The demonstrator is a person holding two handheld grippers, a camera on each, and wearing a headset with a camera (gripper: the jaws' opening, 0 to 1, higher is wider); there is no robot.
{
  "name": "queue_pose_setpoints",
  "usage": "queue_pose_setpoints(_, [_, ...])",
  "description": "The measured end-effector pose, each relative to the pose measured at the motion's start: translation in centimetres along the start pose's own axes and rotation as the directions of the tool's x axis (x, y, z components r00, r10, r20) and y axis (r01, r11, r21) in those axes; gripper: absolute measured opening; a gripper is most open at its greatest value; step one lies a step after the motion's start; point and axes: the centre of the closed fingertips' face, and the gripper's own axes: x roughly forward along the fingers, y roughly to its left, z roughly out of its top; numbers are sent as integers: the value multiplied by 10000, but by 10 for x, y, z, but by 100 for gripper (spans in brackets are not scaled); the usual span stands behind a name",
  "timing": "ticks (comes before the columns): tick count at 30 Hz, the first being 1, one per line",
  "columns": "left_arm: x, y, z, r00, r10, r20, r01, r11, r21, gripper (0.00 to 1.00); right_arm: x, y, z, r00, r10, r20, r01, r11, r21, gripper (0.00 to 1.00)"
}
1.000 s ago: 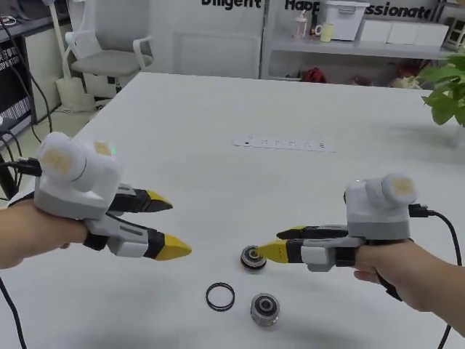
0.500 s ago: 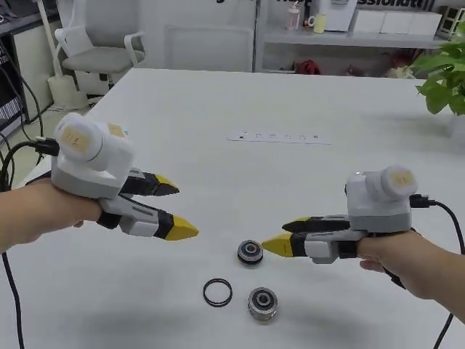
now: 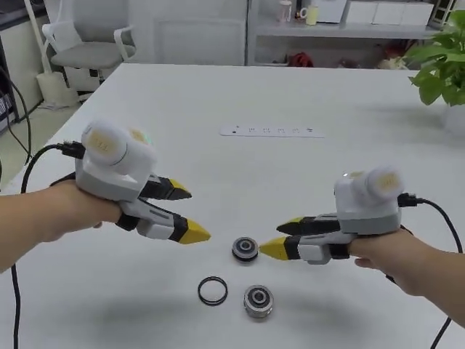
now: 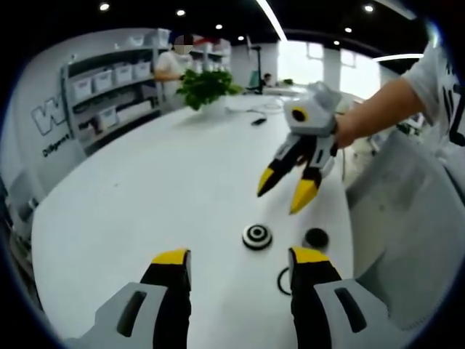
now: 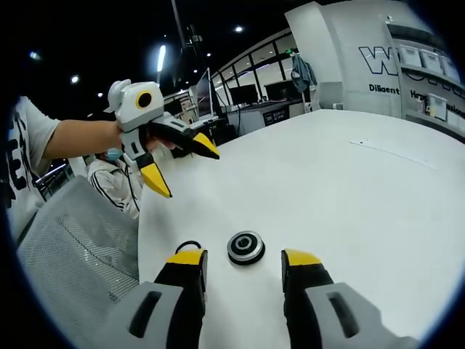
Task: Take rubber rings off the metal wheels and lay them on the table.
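My right gripper (image 3: 275, 238): jaws apart, nothing held, lower tip just beside the far wheel (image 3: 245, 249), not touching. In the right gripper view that wheel sits between my two tips. Left gripper (image 3: 196, 214): jaws apart too, empty, raised above the table (image 3: 290, 174) and well short of the wheel. Far wheel has a black rim, so I judge its rubber ring is on. Near wheel (image 3: 258, 300) looks bare metal, with a loose ring (image 3: 212, 291) flat just beside it.

Risks:
- Wheel lies free on a smooth top, so a one-sided nudge could skid it away.
- Nothing braces it; pulling without the left gripper drags the whole wheel.
- Closing on metal instead of rubber could slip.
- A stretched ring may snap loose and fly off.
- A low sweep could knock the near wheel or loose ring.
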Motion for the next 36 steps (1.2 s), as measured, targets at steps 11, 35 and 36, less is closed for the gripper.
queue_pose_setpoints(11, [22,-10,-6,9992,-340,-187,339,9994,-83,54,8,0,-14,9991,-60,-421,43,9992,-401,33])
queue_pose_setpoints(35, [61,-15,-15,9964,-722,-441,712,9972,-250,47,13,-3,-23,9986,-171,-494,148,9987,-483,31])
queue_pose_setpoints(36, [63,-15,-15,9963,-743,-437,730,9969,-299,46,13,-4,-23,9986,-178,-495,154,9987,-483,31])
